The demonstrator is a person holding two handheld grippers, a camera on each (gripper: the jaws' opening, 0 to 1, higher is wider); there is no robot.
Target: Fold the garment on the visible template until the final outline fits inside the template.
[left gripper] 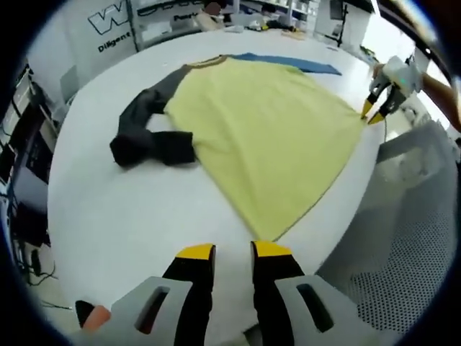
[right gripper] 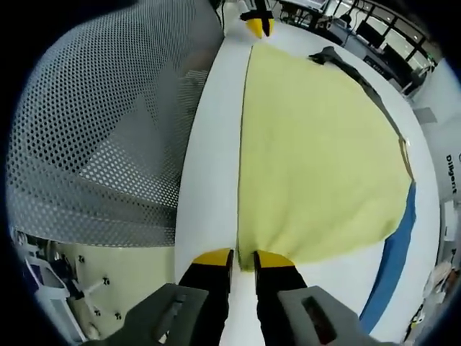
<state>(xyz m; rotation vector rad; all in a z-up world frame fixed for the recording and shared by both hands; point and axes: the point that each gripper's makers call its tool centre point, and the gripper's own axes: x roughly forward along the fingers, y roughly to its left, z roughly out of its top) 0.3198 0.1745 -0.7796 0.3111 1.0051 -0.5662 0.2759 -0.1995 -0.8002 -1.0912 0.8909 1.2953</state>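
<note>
- Raglan shirt (left gripper: 266,130), yellow body with dark grey sleeves, lies flat across the white tabletop (left gripper: 122,216). Collar end faces the far side of the table; hem runs along the near edge, beside a perforated metal panel (left gripper: 425,245).
- Blue template (left gripper: 302,65) pokes out from under the shirt at the collar end. In the right gripper view it shows as a blue strip (right gripper: 400,238) along one side of the yellow cloth. Most of it is covered.
- One grey sleeve (left gripper: 148,133) is bunched and doubled on itself, off toward the left side of the table.
- Left gripper (left gripper: 234,251): jaws slightly apart, nothing between them. The tips sit just short of one hem corner, which points straight at them.
- Right gripper (right gripper: 243,258): jaws narrowly apart at the opposite hem corner, the cloth edge right at the tips. Cannot tell whether the fabric is pinched or merely touched. The left gripper view shows the same tool (left gripper: 376,112) at that corner.
- Key relation: the hem line spans from one gripper to the other, and the shirt's long axis runs away from both toward the collar.
- Judgement: each hand is nearest its own corner, so a lengthwise fold carrying hem toward collar looks likely.
</note>
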